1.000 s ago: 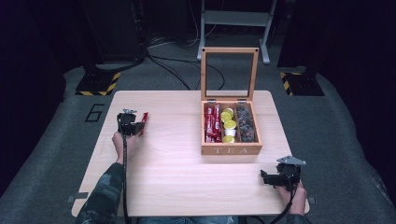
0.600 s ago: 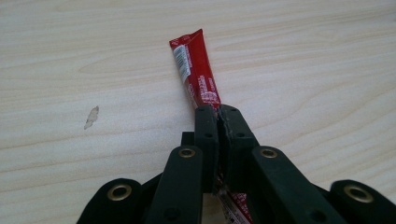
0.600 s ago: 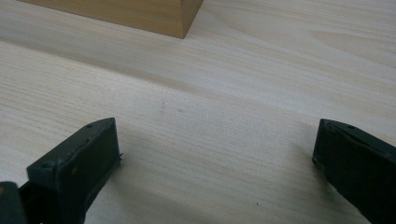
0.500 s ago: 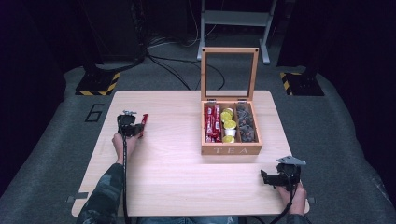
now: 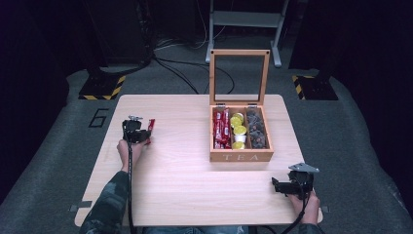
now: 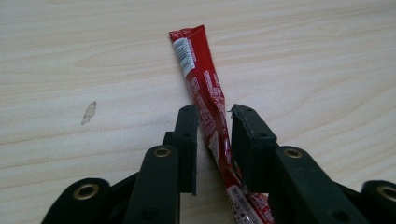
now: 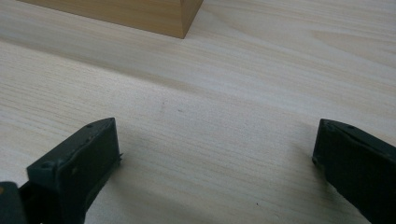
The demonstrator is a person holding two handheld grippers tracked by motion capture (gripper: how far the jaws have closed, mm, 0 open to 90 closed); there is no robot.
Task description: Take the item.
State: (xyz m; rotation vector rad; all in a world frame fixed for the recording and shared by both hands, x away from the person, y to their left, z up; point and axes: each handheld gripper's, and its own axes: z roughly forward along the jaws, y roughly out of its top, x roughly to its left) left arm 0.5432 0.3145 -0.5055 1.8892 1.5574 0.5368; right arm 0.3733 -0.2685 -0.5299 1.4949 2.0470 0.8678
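In the high view, the left gripper (image 5: 139, 132) sits at the left middle of the frame, near the left edge of the pale wooden worktop (image 5: 185, 195). A red sachet (image 5: 150, 127) lies on the wood at its tip, pointing toward the top of the frame. The right gripper (image 5: 280, 186) rests at the lower right, near the worktop's front right corner, with its jaws pointing left. Between the two, right of centre, stands a wooden tea box (image 5: 241, 156) with its glass lid raised upright; its three compartments hold red sachets on the left, yellow-topped cups in the middle and dark packets on the right. Bare wood separates the box from both grippers.

In the left gripper view, the red sachet (image 6: 205, 88) runs from the lower middle up toward the top centre, passing between the two black jaws. The jaws have just been opening: they stand slightly apart, with a thin gap between the left pad and the sachet, so they no longer pinch it. The sachet lies flat on the worktop (image 6: 327, 60).

In the right gripper view, the jaws stand wide apart at the lower left and lower right with nothing between them, just above the worktop (image 7: 210, 140). A corner of the tea box (image 7: 154, 16) shows at the top, well apart from them.
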